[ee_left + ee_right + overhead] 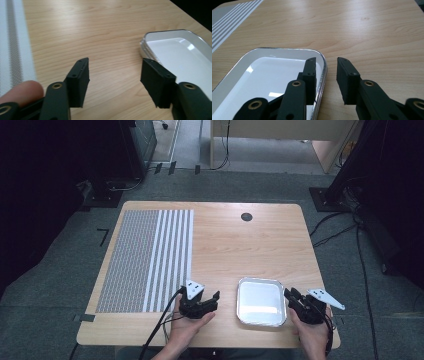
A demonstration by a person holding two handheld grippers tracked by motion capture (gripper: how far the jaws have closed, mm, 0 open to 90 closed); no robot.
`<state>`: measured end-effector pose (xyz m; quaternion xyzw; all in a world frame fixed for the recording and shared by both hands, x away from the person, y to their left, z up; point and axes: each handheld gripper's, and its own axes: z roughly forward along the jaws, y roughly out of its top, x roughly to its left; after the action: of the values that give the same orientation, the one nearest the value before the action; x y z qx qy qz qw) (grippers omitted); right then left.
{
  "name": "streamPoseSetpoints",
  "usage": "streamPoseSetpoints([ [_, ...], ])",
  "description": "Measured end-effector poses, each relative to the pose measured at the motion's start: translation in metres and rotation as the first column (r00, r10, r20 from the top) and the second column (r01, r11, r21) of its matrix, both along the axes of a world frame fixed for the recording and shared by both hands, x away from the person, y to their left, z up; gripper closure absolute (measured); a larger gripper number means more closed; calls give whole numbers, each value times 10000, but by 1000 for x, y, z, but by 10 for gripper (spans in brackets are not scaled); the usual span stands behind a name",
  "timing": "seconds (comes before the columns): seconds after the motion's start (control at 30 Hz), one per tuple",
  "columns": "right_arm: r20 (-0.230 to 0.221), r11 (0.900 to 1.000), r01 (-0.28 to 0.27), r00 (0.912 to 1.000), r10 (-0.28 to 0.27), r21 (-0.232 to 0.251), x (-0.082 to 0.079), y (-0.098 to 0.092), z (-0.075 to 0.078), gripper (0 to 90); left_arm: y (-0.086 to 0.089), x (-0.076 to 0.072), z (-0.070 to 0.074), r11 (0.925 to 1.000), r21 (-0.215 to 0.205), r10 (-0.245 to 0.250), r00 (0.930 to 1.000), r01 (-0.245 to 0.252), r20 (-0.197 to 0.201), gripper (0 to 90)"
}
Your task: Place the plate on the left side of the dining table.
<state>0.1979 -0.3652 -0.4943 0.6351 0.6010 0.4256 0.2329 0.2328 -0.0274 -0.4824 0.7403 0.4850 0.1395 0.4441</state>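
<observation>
1. Shiny rectangular metal tray (261, 302) sits near-right on light wood table (235, 245).
2. Right gripper (325, 75): jaws narrow, straddling tray's right rim, not pressing.
3. Left gripper (113, 82): jaws apart, empty, just left of tray.

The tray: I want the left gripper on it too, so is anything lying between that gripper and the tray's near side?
Nothing visible does. Only bare table lies between the left gripper and the tray; its jaws stand apart with nothing between them. The striped mat lies on its other side.
</observation>
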Motion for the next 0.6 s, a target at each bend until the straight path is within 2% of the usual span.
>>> streamPoseSetpoints([
  [0.13,-180,9997,-60,9998,65,242,1,-3,-3,725,-15,-3,-1,9989,-209,-425,9990,423,-95,481],
  [0.17,-224,9974,-234,9994,250,685,2,-5,-5,731,-22,-4,-2,9979,-327,-563,9982,556,-199,505],
  [0.23,-215,9964,-226,9995,244,813,2,-5,-8,751,-29,-3,-4,9973,-420,-614,9976,600,-311,519],
  [0.3,-263,9975,-208,9994,226,670,2,-5,-8,754,-36,-3,-5,9967,-470,-689,9967,669,-420,534],
  [0.47,-274,9969,-342,9990,362,702,2,-4,-8,777,-46,-4,-8,9962,-500,-741,9959,715,-524,554],
  [0.53,-371,9943,-406,9983,444,985,3,-5,-9,778,-50,-5,-9,9962,-464,-759,9956,734,-541,564],
  [0.57,-459,9901,-466,9975,531,1328,4,-6,-11,776,-53,-5,-9,9963,-415,-775,9957,754,-509,563],
  [0.6,-459,9901,-466,9975,531,1328,4,-6,-11,776,-53,-5,-9,9963,-415,-775,9957,754,-509,565],
])
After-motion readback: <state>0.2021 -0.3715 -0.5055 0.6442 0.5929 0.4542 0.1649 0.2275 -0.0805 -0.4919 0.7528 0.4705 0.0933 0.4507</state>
